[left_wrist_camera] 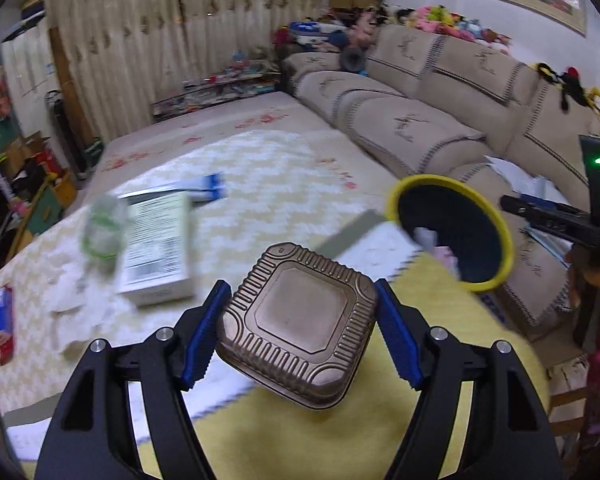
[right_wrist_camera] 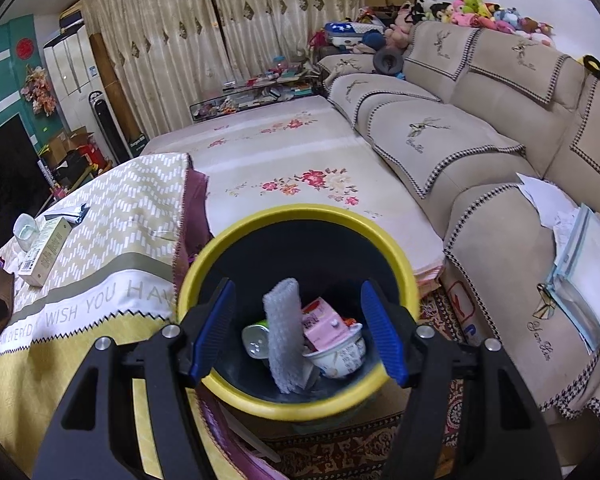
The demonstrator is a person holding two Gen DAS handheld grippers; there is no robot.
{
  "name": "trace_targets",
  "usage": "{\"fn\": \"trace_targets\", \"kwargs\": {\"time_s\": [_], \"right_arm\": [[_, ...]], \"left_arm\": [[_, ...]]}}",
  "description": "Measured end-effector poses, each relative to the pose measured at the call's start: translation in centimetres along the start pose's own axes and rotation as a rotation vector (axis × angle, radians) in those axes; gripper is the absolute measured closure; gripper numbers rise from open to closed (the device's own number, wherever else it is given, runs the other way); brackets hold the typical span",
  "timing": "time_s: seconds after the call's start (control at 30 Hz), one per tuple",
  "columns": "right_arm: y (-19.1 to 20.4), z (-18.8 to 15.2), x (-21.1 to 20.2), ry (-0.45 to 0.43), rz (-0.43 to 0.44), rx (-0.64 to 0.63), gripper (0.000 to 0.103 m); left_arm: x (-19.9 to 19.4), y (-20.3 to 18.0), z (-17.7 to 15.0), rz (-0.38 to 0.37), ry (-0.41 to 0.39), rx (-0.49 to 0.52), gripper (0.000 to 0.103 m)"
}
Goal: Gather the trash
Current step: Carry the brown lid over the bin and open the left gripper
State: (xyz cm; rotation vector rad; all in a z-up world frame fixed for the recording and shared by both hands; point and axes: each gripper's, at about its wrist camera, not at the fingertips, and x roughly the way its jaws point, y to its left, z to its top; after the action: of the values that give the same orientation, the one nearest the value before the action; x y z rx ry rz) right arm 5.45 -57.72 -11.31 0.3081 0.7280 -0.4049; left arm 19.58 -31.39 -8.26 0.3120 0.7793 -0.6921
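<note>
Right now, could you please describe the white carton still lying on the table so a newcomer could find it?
On the patterned tablecloth, look toward the far-left end. The white carton lies flat beside a clear cup; it alone is a long printed box with a barcode.

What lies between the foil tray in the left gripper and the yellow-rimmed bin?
Only tablecloth separates the foil tray from the bin; the left wrist view shows no other item there.
</note>
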Motion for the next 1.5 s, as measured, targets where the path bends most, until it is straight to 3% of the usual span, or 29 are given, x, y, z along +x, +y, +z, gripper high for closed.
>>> {"fn": "trace_targets", "kwargs": {"time_s": [0.23, 0.47, 0.83, 0.93, 0.97, 1.2, 1.33, 1.5], "right_arm": [[-3.6, -0.4, -2.1, -0.020, -0.048, 0.028, 0.041], [-7.8, -0.9, -3.5, -0.028, -0.097, 0.063, 0.040], [-11.1, -1.8, -3.1, -0.004, -0.119, 0.093, 0.040], [-11.2, -1.8, -3.0, -0.002, -0.119, 0.097, 0.040], [-11.2, -1.8, -3.0, -0.001, -0.120, 0.098, 0.040], [-9.9, -1.7, -3.1, 0.003, -0.110, 0.089, 0.040], [-7.6, -1.3, -2.6, 0.010, -0.082, 0.060, 0.039], [-2.5, -0.2, -1.5, 0.016, -0.028, -0.008, 0.039]], "left_arm": [[3.2, -8.6, 3.3, -0.116, 0.011, 0.105, 0.031], [7.5, -14.9, 5.9, -0.145, 0.048, 0.171, 0.031], [12.8, -18.7, 8.2, -0.143, 0.107, 0.201, 0.030], [13.6, -19.1, 8.4, -0.145, 0.118, 0.209, 0.018], [13.6, -19.1, 8.5, -0.148, 0.117, 0.208, 0.013], [10.8, -16.0, 7.8, -0.131, 0.085, 0.150, 0.010], [6.5, -11.9, 6.1, -0.112, 0.025, 0.085, 0.009], [0.0, -3.5, 1.8, -0.043, -0.045, -0.021, 0.006]]}}
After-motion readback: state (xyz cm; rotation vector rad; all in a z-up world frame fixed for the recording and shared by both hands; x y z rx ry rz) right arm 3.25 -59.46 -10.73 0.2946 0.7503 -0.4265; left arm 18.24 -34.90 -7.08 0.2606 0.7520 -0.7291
